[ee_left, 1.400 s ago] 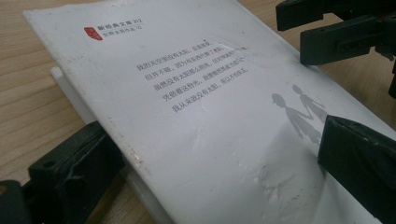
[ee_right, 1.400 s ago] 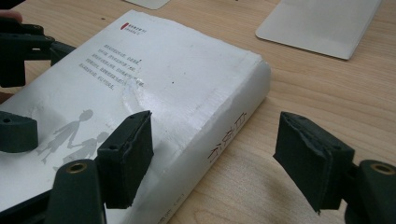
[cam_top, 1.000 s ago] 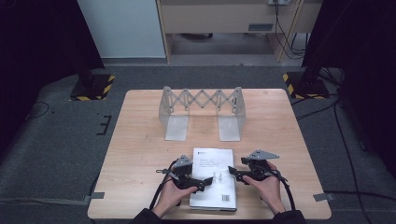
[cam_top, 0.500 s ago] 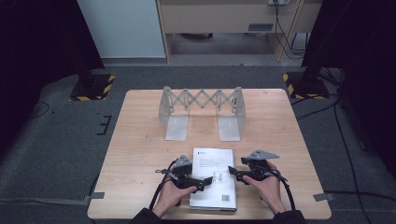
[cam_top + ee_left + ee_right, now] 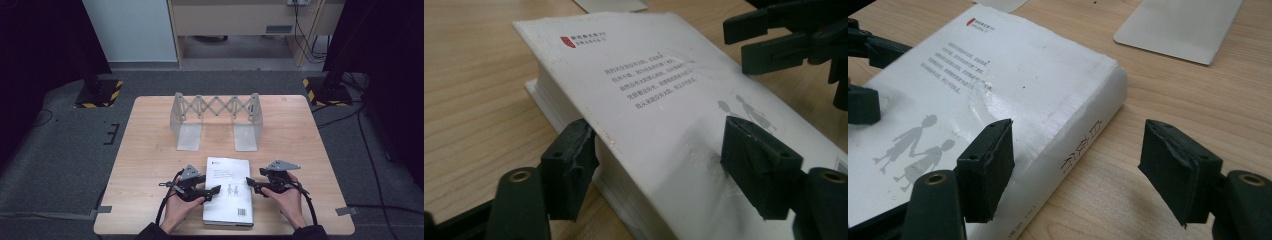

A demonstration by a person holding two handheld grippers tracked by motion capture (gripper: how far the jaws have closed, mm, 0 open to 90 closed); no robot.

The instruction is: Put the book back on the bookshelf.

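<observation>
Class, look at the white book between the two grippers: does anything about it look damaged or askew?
Yes. The white book's cover is dented and creased near its middle, with a small tear. In the left gripper view the cover lifts off the page block where the left gripper bites, so the book looks tilted up on that side.

Both grippers are showing black bodies — the left gripper (image 5: 212, 190) and the right gripper (image 5: 251, 185) are each wearing a grey three-cornered plate on top and trailing a black cable. Their jaws are ending in blocky black pads with worn edges — brass-coloured screw holes are sitting behind them.
</observation>
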